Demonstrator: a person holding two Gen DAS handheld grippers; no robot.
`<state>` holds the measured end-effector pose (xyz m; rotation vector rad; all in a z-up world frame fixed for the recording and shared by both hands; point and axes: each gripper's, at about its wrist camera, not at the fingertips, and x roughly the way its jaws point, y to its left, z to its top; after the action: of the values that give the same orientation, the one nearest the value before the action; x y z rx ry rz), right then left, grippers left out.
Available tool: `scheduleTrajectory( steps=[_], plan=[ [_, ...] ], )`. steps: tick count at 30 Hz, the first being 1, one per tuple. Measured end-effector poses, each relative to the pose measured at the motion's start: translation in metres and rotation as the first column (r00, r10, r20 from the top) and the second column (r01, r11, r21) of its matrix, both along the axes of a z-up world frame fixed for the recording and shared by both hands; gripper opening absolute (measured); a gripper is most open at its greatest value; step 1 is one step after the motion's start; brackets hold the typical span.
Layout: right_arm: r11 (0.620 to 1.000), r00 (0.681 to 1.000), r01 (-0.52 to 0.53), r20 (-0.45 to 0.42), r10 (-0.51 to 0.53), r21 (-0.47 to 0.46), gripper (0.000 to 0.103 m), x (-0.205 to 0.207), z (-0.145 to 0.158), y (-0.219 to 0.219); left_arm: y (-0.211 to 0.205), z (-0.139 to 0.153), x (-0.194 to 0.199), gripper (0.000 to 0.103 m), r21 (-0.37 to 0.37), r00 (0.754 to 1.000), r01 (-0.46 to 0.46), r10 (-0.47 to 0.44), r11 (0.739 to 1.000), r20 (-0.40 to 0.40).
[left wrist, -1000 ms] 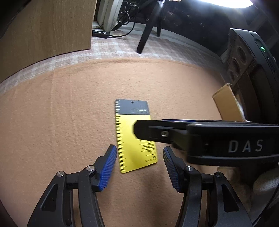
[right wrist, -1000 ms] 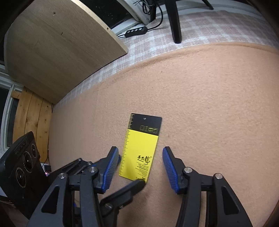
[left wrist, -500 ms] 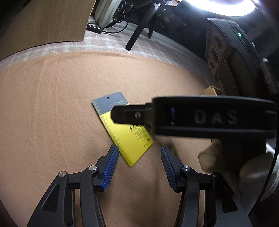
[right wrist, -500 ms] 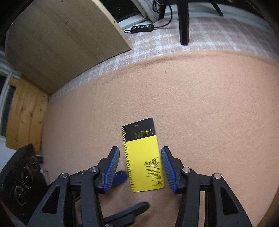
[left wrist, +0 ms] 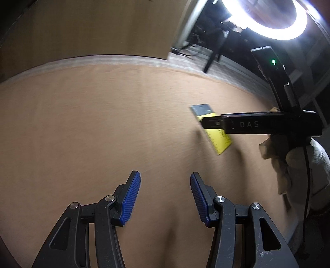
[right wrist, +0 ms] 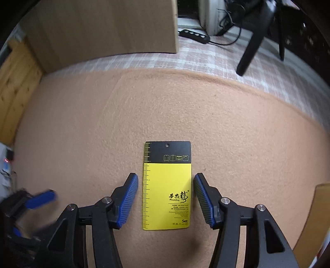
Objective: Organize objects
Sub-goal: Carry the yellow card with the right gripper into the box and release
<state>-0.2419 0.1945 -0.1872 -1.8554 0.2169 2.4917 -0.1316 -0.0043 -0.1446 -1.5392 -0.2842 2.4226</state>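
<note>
One yellow-and-black card [right wrist: 167, 185] lies flat near the middle of the peach cloth [right wrist: 82, 134]. The right gripper [right wrist: 164, 198], jaws spread and just widened, straddles it, apparently without touching. The left gripper [left wrist: 165, 198] hangs spread over bare cloth, holding nothing.

A ring light [left wrist: 266, 18] is blazing at the upper right of the left wrist view, blowing out to white glare while the orange cloth [left wrist: 103, 123] beneath is smearing with motion blur. The right wrist view is showing evenly lit and sharp at centre, with fisheye bending and dark vignetting curving its edges, and a blurred streak at lower left.
</note>
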Motion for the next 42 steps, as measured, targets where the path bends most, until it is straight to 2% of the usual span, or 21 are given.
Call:
scheduleTrajectory(
  steps=[3,5,10,14,20,29,42],
  plan=[
    [0.995,0.999,-0.05,0.01,0.049,0.082,0.051,0.001,-0.001,-0.011,-0.015,0.001,0.012,0.054,-0.009,1.0,-0.03,0.03,1.0,-0.002],
    [0.994,0.998,-0.058,0.007,0.058,0.092,0.047,0.003,-0.001,-0.012,-0.022,0.0,0.017,0.054,-0.008,0.999,-0.046,0.046,0.999,0.002],
    [0.996,0.999,-0.05,0.006,0.05,0.077,0.046,0.013,0.001,-0.007,-0.031,0.001,0.029,0.054,-0.006,0.998,-0.066,0.066,0.998,-0.002],
    [0.999,1.0,-0.018,-0.014,0.019,0.027,0.046,0.028,0.007,0.0,-0.032,0.002,0.028,0.054,0.006,0.998,-0.069,0.069,0.998,-0.003],
    [1.0,0.996,0.02,-0.089,-0.022,-0.018,0.046,0.069,0.037,0.015,-0.019,0.008,0.032,0.054,0.009,0.999,-0.052,0.052,0.999,-0.014],
    [0.985,0.966,0.166,-0.193,-0.171,-0.045,0.046,0.134,0.085,0.093,0.017,0.02,0.042,0.054,0.011,1.0,0.008,-0.008,1.0,-0.025],
    [0.926,0.905,0.378,-0.215,-0.368,0.008,0.046,0.252,0.093,0.183,0.076,0.037,0.051,0.054,-0.006,0.995,0.089,-0.089,0.996,-0.05]
  ],
)
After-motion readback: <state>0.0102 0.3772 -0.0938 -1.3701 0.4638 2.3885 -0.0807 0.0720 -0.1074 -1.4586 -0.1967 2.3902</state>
